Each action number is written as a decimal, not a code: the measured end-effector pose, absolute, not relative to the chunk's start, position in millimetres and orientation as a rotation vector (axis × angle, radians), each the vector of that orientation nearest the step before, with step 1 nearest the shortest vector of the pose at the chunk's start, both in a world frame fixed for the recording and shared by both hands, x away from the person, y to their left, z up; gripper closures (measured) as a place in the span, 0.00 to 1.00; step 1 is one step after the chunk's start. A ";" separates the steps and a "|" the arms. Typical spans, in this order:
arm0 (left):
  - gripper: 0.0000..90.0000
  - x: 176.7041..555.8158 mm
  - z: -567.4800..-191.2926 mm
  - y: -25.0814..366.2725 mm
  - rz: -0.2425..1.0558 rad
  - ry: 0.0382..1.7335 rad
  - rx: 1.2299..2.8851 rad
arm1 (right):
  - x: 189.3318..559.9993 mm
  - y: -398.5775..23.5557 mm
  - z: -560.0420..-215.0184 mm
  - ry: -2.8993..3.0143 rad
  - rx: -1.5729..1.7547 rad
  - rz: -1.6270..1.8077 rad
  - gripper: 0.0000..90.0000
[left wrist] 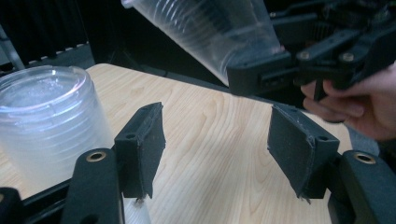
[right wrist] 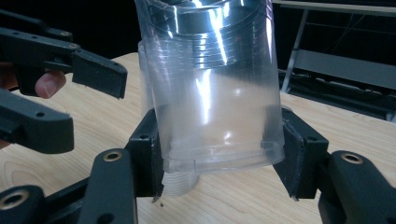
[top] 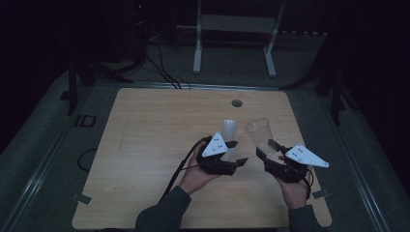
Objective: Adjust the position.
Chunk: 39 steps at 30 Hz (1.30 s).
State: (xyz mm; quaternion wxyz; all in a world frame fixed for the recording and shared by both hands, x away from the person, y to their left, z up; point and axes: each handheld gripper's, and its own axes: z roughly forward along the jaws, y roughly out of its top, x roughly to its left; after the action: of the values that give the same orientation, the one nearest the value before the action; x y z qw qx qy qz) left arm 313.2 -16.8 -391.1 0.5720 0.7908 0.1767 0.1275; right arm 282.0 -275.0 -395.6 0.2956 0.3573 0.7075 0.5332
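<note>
Jaws of the right gripper (right wrist: pixel 219 168) pinch the base of a clear plastic cup (right wrist: pixel 215 93) held tilted above the wooden table (top: pixel 145 145), while the left gripper (left wrist: pixel 224 149) stands spread and empty. Just beyond its left jaw, the upside-down cup stack (left wrist: pixel 46 121) rests on the table; in my judgement the left hand should clear it well sideways so the stack is not tipped.

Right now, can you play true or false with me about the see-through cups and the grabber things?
1. The right gripper squeezes a clear cup. True.
2. The left gripper holds a cup. False: nothing sits between its jaws.
3. A stack of cups stands beside the left gripper. True.
4. The table is glass. False: it is light wood.
5. The held cup is full of juice. False: it looks empty.
</note>
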 end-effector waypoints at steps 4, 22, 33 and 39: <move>0.34 315.7 -388.6 -19.7 0.293 0.443 1.840 | 281.0 -273.9 -396.7 1.877 0.951 1.425 0.47; 0.21 324.2 -382.3 -24.8 0.197 0.507 1.786 | 274.8 -274.1 -397.8 1.856 0.941 1.445 0.47; 0.21 324.5 -376.9 -27.8 0.166 0.501 1.759 | 268.1 -269.9 -396.2 1.851 0.913 1.467 0.47; 0.20 326.2 -374.4 -28.7 0.159 0.507 1.747 | 266.8 -267.5 -398.2 1.852 0.906 1.476 0.47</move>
State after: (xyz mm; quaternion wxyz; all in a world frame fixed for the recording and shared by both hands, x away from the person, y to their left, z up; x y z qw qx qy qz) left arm 326.2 -28.7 -374.4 0.6112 0.7572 0.2196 0.0689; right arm 266.8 -267.5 -398.2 0.2984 0.3411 0.6970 0.5557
